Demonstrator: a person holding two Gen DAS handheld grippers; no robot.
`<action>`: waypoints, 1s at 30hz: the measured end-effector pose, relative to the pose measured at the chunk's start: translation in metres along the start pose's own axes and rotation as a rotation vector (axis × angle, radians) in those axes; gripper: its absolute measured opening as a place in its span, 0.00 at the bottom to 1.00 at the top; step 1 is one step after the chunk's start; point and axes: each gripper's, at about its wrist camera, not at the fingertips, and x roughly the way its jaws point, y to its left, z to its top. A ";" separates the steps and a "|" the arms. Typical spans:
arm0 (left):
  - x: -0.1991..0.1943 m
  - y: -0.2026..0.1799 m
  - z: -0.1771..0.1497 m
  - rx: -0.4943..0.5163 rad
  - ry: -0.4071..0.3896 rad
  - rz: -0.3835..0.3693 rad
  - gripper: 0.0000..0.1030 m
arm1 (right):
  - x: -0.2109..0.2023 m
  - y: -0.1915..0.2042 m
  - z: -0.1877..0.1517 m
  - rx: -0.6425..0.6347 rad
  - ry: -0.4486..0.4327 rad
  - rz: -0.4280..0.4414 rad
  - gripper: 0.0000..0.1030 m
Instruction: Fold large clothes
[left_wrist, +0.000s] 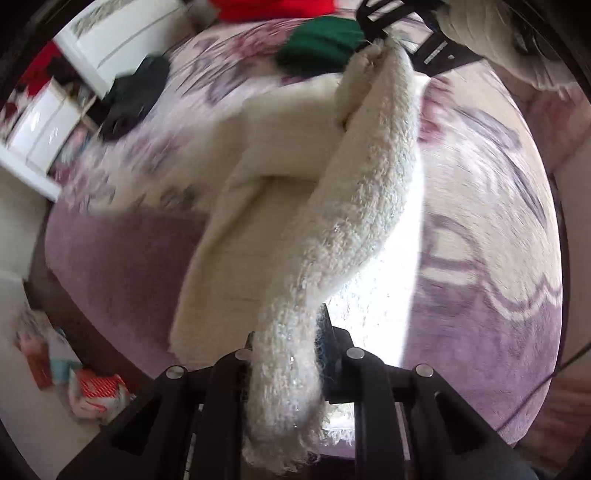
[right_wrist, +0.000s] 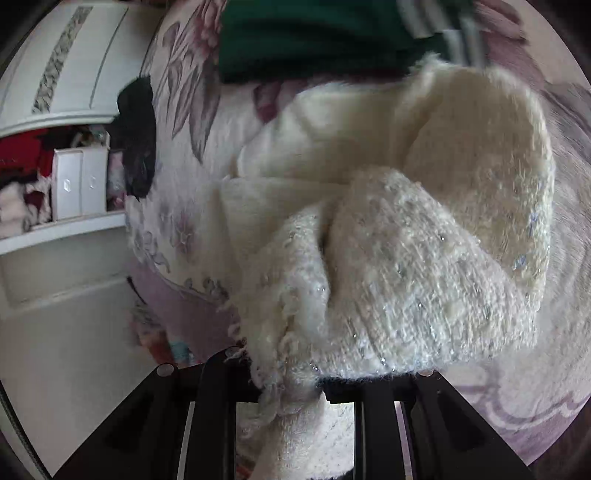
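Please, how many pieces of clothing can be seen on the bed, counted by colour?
White: 1, the fluffy white sweater
Green: 1, the green garment
Black: 1, the black garment
Red: 1, the red garment, at the far edge
Total: 4

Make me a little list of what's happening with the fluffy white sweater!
held thing: fluffy white sweater
left gripper: shut on the sweater
right gripper: shut on the sweater
sweater's state: stretched between both grippers, rest draped on the bed
surface: flowery purple bedspread
also on bed: green garment, dark garment
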 end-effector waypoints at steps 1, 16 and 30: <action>0.010 0.017 0.002 -0.023 0.016 -0.019 0.14 | 0.018 0.013 0.004 -0.017 0.011 -0.026 0.21; 0.111 0.213 -0.052 -0.446 0.239 -0.466 0.73 | 0.105 0.080 -0.006 -0.055 0.144 -0.001 0.71; 0.165 0.219 -0.054 -0.586 0.255 -0.477 0.33 | 0.055 -0.061 -0.150 0.029 0.139 -0.212 0.71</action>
